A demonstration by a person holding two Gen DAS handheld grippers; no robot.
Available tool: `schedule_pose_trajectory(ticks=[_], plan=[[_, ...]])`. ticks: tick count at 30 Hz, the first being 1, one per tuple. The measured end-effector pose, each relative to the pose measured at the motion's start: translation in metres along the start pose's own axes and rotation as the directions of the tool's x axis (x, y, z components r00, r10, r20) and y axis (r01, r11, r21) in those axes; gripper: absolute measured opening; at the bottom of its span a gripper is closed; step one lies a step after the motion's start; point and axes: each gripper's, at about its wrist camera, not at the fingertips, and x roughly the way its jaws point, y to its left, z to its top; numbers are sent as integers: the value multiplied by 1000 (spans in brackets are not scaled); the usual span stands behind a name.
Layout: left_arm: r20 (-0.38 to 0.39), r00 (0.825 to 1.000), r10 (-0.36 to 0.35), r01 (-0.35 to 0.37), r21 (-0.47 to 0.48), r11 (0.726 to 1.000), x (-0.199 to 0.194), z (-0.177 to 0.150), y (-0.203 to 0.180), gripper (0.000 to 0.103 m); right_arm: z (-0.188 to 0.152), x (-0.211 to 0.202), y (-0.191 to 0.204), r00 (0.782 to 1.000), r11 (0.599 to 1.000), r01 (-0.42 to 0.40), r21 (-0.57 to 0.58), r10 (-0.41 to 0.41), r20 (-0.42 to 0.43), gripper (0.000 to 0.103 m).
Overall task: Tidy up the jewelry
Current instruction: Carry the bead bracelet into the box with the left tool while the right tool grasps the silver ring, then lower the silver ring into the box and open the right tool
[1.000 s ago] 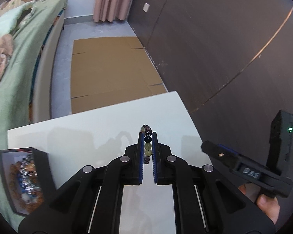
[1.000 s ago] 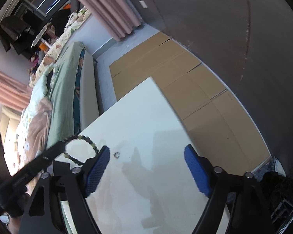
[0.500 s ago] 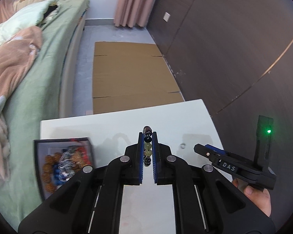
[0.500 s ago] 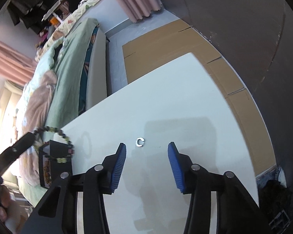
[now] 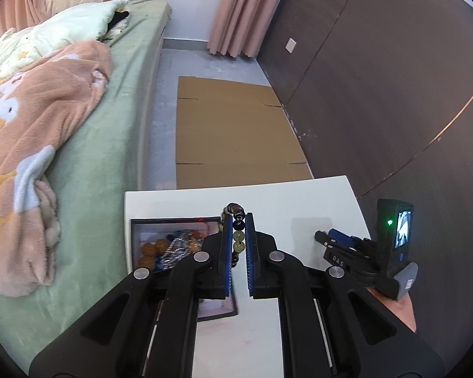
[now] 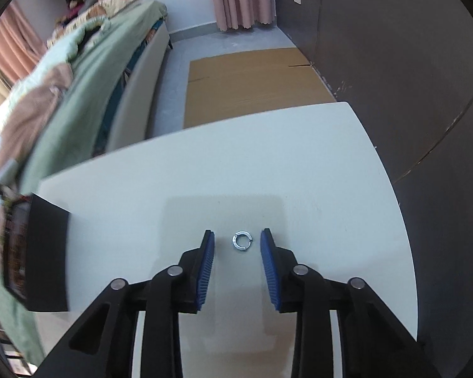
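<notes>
Since the earlier frame, my left gripper (image 5: 239, 242) has carried the bead bracelet (image 5: 237, 234) from bare tabletop to above the jewelry box (image 5: 173, 220), and my right gripper (image 6: 236, 267) has swung round to bracket the small ring (image 6: 242, 240).

Item: bead bracelet, dark and pale green beads. Clenched between my left blue pads (image 5: 226, 252); a short run of beads sticks out past the tips, above the box's right edge.

Item: silver ring, open-ended. Lying flat on the white table (image 6: 299, 163), between my right pads (image 6: 205, 271) and touching neither. These jaws are closing.

Item: jewelry box, black-walled, open. Sits at the table's left side next to the bed; brown beads and a silvery chain (image 5: 170, 252) lie inside. Seen blurred at the left edge of the right wrist view.

Item: surroundings. Green bed (image 5: 110, 145) with peach blanket (image 5: 31, 132) to the left, flattened cardboard (image 5: 233, 132) on the floor beyond the table, dark wall panels (image 5: 378, 78) to the right, pink curtain (image 5: 236, 12) at the far end.
</notes>
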Motion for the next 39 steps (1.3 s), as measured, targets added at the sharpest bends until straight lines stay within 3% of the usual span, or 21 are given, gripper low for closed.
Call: schedule_pose_trajectory(ticks=[3, 10, 13, 15, 19, 21, 24, 26, 30, 34, 39], plan=[[3, 1000, -1, 1, -10, 1000, -5, -2, 9, 8, 0, 1, 5, 998, 997, 62, -37, -61, 10, 13], [-25, 1000, -18, 17, -46, 999, 7, -15, 30, 9, 1, -13, 2, 1000, 1000, -5, -14, 5, 15, 12], [-15, 1000, -15, 14, -76, 997, 12, -24, 41, 35, -2, -27, 8, 998, 999, -50, -16, 50, 41, 12], [12, 1000, 4, -3, -96, 995, 12, -30, 50, 37, -1, -38, 12, 996, 997, -70, -22, 71, 62, 12], [49, 999, 7, 1, -160, 987, 19, -52, 71, 50, 2, -62, 25, 984, 991, -133, -34, 136, 118, 12], [31, 998, 46, -40, -154, 987, 24, -58, 76, 51, 2, -70, 32, 976, 986, -161, -46, 166, 141, 13], [33, 999, 43, -38, -134, 990, 21, -58, 79, 53, 0, -81, 46, 964, 977, -202, -64, 210, 162, 13], [57, 997, 61, -53, -121, 991, 14, -58, 81, 67, 1, -87, 56, 954, 970, -231, -80, 242, 177, 13], [65, 996, 68, -61, -113, 992, 8, -61, 86, 70, -4, -93, 77, 936, 952, -286, -112, 303, 181, 13], [76, 993, 89, -81, -106, 991, 0, -61, 93, 86, -12, -98, 98, 912, 923, -359, -136, 378, 160, 13], [101, 991, 89, -78, -110, 991, -11, -63, 99, 97, -19, -104, 126, 886, 893, -414, -175, 440, 148, 13]])
